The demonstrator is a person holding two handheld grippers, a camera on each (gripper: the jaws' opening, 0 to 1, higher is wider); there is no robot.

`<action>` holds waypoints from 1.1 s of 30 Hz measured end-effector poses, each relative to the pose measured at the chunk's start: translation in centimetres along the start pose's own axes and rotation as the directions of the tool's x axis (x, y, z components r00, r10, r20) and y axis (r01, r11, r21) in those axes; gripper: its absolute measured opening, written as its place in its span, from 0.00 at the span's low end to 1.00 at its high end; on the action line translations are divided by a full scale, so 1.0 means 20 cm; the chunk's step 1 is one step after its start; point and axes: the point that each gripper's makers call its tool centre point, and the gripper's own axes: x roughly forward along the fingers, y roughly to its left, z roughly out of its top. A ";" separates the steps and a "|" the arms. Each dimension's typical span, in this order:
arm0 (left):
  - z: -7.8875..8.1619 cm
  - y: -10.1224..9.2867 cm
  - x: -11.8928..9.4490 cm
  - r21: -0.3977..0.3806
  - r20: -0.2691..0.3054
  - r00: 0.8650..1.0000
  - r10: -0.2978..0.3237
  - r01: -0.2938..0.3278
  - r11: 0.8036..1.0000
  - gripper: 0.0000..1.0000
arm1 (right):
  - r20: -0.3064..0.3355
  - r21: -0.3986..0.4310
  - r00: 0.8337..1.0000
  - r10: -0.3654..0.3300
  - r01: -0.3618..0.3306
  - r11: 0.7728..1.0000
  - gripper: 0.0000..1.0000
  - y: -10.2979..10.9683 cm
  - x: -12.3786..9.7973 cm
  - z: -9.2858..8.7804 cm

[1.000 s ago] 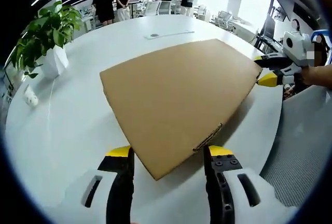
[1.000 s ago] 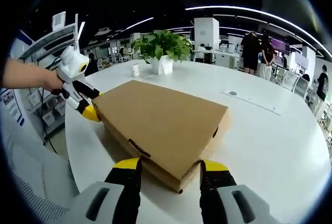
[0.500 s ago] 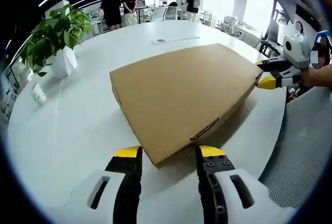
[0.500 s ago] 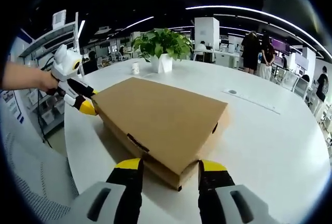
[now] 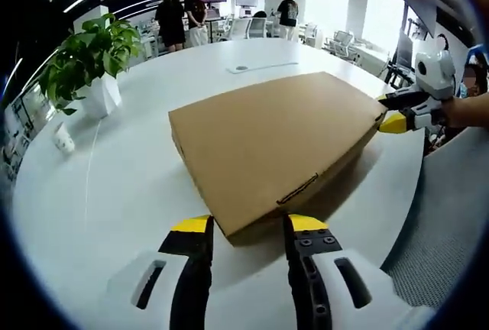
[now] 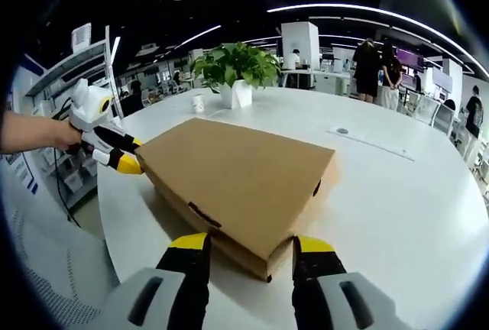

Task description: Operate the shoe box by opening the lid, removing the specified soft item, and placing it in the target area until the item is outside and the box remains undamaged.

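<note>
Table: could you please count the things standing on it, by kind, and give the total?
Cardboard shoe box: 1
Potted plant: 1
Small white cup: 1
Flat strip with a round disc: 1
Total: 4

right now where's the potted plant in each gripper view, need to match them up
Left gripper view: the potted plant sits upper left, left of the shoe box, on the white table.
Right gripper view: the potted plant sits top centre, beyond the shoe box.
Shared landmark: the small white cup beside the plant.
</note>
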 end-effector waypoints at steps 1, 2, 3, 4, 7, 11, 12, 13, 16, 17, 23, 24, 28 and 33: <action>0.00 0.00 0.00 -0.001 0.001 1.000 0.000 0.000 1.000 0.37 | 0.000 0.001 1.000 0.000 0.000 1.000 0.39 0.00 0.00 0.00; 0.00 0.00 0.00 -0.003 0.002 1.000 0.001 -0.001 1.000 0.37 | -0.001 0.000 1.000 -0.001 0.001 1.000 0.39 0.00 0.00 0.00; 0.00 0.00 0.00 -0.005 0.003 1.000 0.001 -0.001 1.000 0.38 | -0.002 -0.002 1.000 -0.002 0.002 1.000 0.39 0.00 0.00 0.00; 0.01 0.00 -0.01 -0.007 0.005 1.000 0.002 -0.002 1.000 0.38 | -0.003 -0.005 1.000 -0.002 0.002 1.000 0.39 0.00 0.00 0.01; 0.01 0.00 -0.01 -0.014 0.009 1.000 0.002 -0.002 1.000 0.38 | -0.004 -0.011 1.000 -0.002 0.002 1.000 0.39 0.01 -0.01 0.01; 0.02 0.00 -0.02 -0.009 0.014 1.000 0.002 -0.002 1.000 0.38 | -0.005 -0.011 1.000 0.000 0.000 1.000 0.39 0.01 -0.02 0.02; 0.02 0.00 -0.03 -0.008 0.015 1.000 0.001 -0.001 1.000 0.39 | -0.005 -0.008 1.000 0.001 -0.001 1.000 0.40 0.01 -0.03 0.03; 0.02 0.00 -0.03 -0.008 0.017 1.000 -0.001 0.001 1.000 0.39 | -0.004 -0.004 1.000 0.001 -0.001 1.000 0.40 0.01 -0.03 0.03; 0.03 0.00 -0.04 -0.012 0.023 1.000 -0.003 0.004 1.000 0.39 | -0.004 -0.001 1.000 0.004 -0.004 1.000 0.40 0.02 -0.04 0.04; 0.03 0.00 -0.04 -0.011 0.024 1.000 -0.004 0.004 1.000 0.39 | -0.003 0.000 1.000 0.004 -0.004 1.000 0.40 0.02 -0.04 0.04; 0.05 -0.01 -0.06 -0.012 0.037 0.999 -0.013 0.013 1.000 0.41 | -0.006 0.001 1.000 0.014 -0.014 1.000 0.42 0.03 -0.06 0.07; 0.05 -0.01 -0.06 -0.011 0.040 0.999 -0.016 0.017 1.000 0.42 | -0.008 -0.004 1.000 0.015 -0.015 1.000 0.42 0.03 -0.06 0.07; 0.06 -0.02 -0.07 -0.003 0.044 0.999 -0.018 0.018 1.000 0.42 | -0.004 0.008 1.000 0.023 -0.023 1.000 0.43 0.04 -0.07 0.08; 0.07 -0.02 -0.09 0.013 0.042 0.999 -0.013 0.013 1.000 0.41 | 0.004 0.017 1.000 0.023 -0.023 1.000 0.43 0.04 -0.08 0.10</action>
